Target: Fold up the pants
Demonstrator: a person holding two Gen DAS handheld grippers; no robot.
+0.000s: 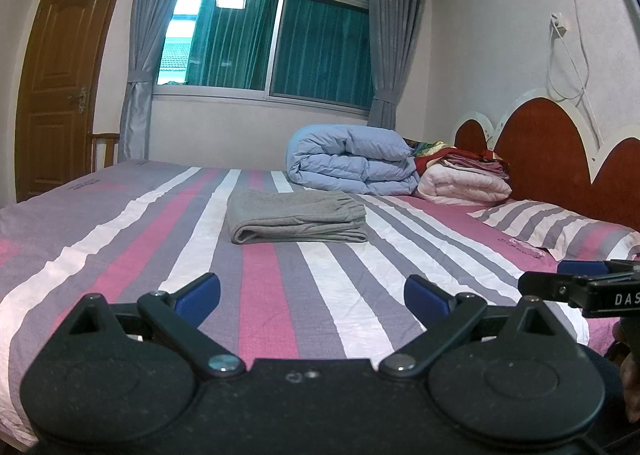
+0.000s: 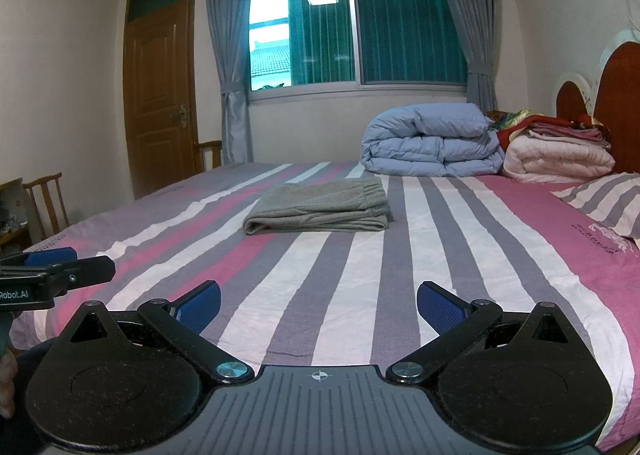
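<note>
Striped bed [image 1: 280, 295] fills my frame, grey pants [image 1: 296, 217] folded at centre, well beyond both tools. My left hand-held gripper [image 1: 312, 297] and right hand-held gripper [image 2: 318, 305] gape empty. Looks finished; I'd only square edges gently.

"DAS" reads white on the right gripper [image 1: 592, 287] body; "Robot.AI" on the left gripper [image 2: 52, 271] body. Bedsheet [image 2: 400, 255] print illegible.
</note>
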